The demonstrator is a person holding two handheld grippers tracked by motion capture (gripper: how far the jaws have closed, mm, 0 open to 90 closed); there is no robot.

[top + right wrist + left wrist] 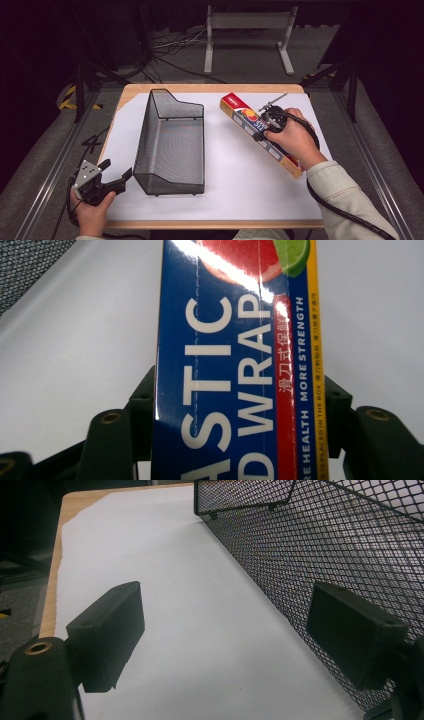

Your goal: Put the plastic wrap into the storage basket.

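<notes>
Right gripper [264, 129] clamped on plastic wrap box [239, 113] right of centre, left gripper [116, 176] open at lower left beside mesh basket [170, 145], white table cover [235, 170]

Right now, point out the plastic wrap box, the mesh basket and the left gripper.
plastic wrap box [225, 370]: right gripper view, blue printed face.
mesh basket [172, 145]: high view, mesh floor inside.
left gripper [116, 172]: high view, midway between its open jaw tips.
</notes>
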